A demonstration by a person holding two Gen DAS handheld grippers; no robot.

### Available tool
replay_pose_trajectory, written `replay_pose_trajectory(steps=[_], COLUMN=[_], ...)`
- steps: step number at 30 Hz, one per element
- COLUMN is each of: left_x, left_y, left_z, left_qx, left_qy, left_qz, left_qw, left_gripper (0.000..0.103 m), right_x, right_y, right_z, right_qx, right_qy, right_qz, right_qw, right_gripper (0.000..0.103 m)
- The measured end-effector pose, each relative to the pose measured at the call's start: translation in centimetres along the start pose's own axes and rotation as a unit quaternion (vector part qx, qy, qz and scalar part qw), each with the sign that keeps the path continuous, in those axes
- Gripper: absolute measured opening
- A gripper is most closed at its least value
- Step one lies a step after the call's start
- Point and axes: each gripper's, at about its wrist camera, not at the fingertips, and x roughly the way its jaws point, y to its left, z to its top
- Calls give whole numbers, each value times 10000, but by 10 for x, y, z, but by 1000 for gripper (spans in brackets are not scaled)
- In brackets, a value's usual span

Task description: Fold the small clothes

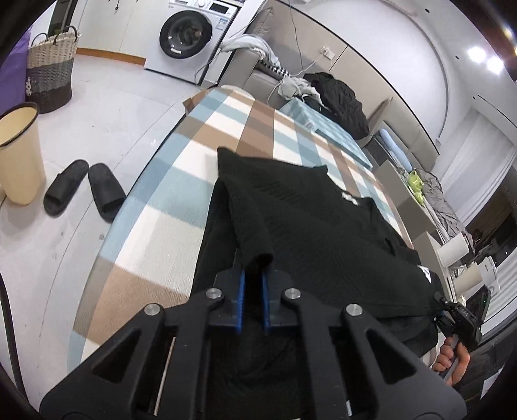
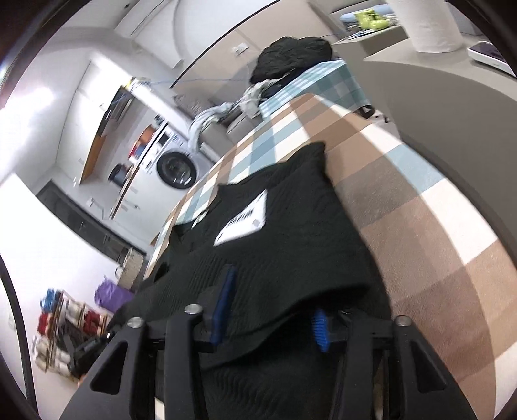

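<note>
A black knitted garment (image 1: 307, 219) lies spread on a table under a plaid cloth (image 1: 161, 226). My left gripper (image 1: 253, 274) is shut, its blue pads pinching a raised fold at the garment's near edge. In the right wrist view the garment (image 2: 290, 226) shows a white label (image 2: 245, 219). Its near edge drapes between the blue pads of my right gripper (image 2: 274, 290), which stands narrowed on a thick bunch of the fabric. In the left wrist view the right gripper (image 1: 452, 318), held by a hand (image 1: 452, 358), sits at the garment's far right corner.
The table's left edge drops to the floor, where black slippers (image 1: 84, 190), a beige bin (image 1: 19, 152) and a woven basket (image 1: 51, 71) stand. A washing machine (image 1: 190, 35) is at the back. Dark clothes (image 1: 339, 97) are piled beyond the table. A paper roll (image 2: 426, 22) stands far right.
</note>
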Motion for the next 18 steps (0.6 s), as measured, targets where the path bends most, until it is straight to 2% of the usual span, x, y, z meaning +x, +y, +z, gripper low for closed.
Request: replay_pose_trajectory(steps=[1,3,11,14,18], left_x=[0,-3,-2,12,40], left_y=[-2,-7,-18,-20,-21], left_z=[3,11,55,80,116], left_qx=[23,90,102,40,-16], left_qy=[-33,-122,-427,-383,-357], left_qz=[-11,-43,-225,-273,-211], left_qw=[10000,9999,9988,9989,9991], left_gripper=[4,4,3,3,3], right_x=[1,0,4,18,50], right_y=[0,3,31,38,47], right_z=[3,9,58,85,120], right_qx=[2,-5,-231,-117,-23], right_qy=[-50,-160,-445,-434,-381], right_qz=[-58,-16,131,202,35], right_qw=[10000,9999,9987,9988,9993], right_gripper=[15,7,5,5,6])
